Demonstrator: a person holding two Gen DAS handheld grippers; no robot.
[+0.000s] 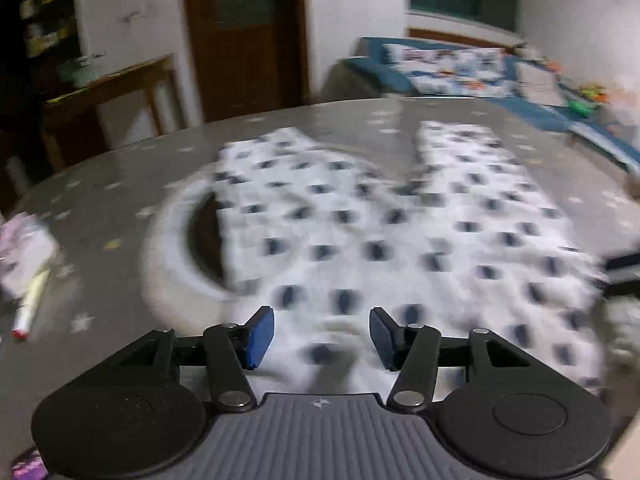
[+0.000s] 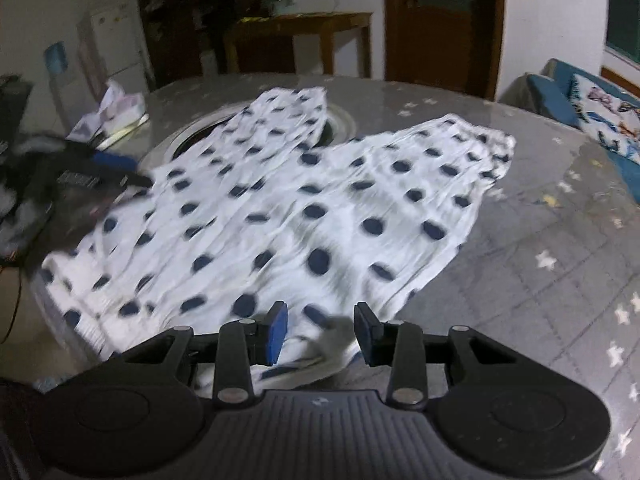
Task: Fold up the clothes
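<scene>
White pants with dark blue dots (image 1: 400, 232) lie spread flat on a grey table with white stars (image 1: 120, 184), the two legs pointing away. My left gripper (image 1: 322, 338) is open, its blue pads over the near edge of the cloth. In the right wrist view the same pants (image 2: 280, 208) fill the middle. My right gripper (image 2: 320, 332) is open over the near hem, holding nothing. The left gripper (image 2: 80, 176) shows blurred at the left side of the pants.
A round recessed ring (image 1: 180, 240) sits in the table, partly under the cloth. A marker (image 1: 30, 304) and crumpled paper (image 2: 112, 112) lie at the left. A wooden side table (image 2: 300, 36), a door (image 2: 440, 20) and a blue sofa (image 1: 460, 68) stand beyond.
</scene>
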